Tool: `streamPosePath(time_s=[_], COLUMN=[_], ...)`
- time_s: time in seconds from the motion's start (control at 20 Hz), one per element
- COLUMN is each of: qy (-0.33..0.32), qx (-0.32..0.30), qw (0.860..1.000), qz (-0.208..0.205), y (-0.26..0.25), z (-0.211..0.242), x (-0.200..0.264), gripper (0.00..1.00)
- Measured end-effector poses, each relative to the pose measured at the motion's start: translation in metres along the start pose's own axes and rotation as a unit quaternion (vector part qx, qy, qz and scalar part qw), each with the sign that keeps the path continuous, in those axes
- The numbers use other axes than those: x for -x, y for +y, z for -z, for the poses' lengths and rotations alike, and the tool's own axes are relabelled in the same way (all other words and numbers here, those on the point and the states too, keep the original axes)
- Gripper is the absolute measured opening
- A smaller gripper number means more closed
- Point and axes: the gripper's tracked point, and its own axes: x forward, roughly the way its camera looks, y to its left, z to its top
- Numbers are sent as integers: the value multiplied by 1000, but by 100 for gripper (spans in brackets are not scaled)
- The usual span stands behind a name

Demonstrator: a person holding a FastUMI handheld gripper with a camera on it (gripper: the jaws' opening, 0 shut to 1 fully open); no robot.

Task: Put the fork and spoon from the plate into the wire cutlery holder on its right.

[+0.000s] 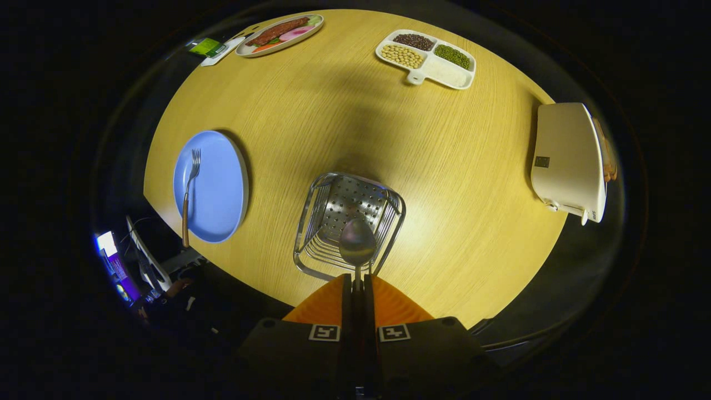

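Observation:
My gripper is shut on the handle of a metal spoon, whose bowl points ahead and hangs over the open top of the wire cutlery holder. The holder stands on the round wooden table, its perforated steel bottom showing beneath the spoon. To the left of the holder lies a blue plate. A fork with a wooden handle rests on the plate, tines pointing away, handle end past the plate's near rim.
A white divided tray with beans and grains sits at the far side. An oval dish of food and a small device lie at the far left. A white toaster stands at the right edge.

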Motion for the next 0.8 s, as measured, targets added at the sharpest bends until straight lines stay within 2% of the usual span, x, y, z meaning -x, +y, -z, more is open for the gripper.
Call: streamPosePath(time_s=[0.5, 0.8], qy=[-43, -126], qx=[-17, -59], qw=[999, 990], qz=[3, -7], y=[-2, 3], z=[-13, -34], x=[4, 29], gripper=[17, 21])
